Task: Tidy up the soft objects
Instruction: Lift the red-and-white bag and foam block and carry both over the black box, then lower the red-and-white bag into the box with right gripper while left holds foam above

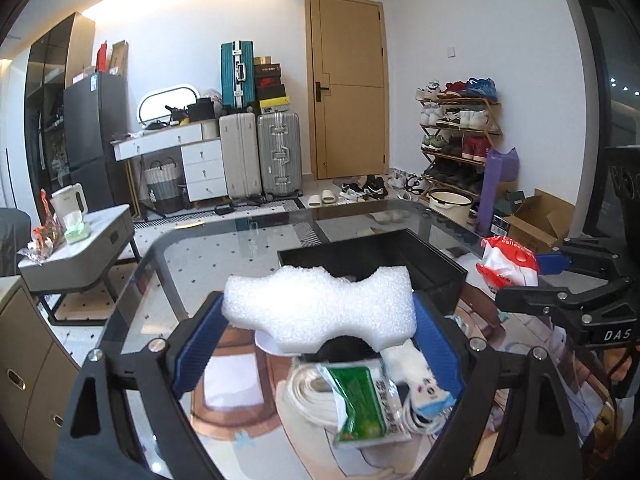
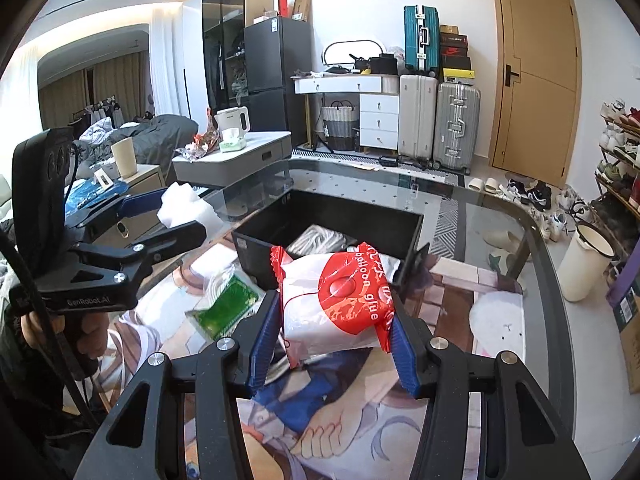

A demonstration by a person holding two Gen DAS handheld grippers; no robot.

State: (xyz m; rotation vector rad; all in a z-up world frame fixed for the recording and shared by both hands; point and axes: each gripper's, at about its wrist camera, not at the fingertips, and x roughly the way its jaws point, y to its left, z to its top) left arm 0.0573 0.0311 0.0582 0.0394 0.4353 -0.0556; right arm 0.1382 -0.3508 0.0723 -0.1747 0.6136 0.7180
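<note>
Both claws are carrying loads above the glass table: left gripper is clamping the white foam block, right gripper is squeezing the balloon-glue packet, likely bound for the black bin just ahead.

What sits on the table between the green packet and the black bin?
In the right wrist view, little: the green packet lies just short of the black bin, with only crinkled clear wrapping and the printed mat between them.
</note>
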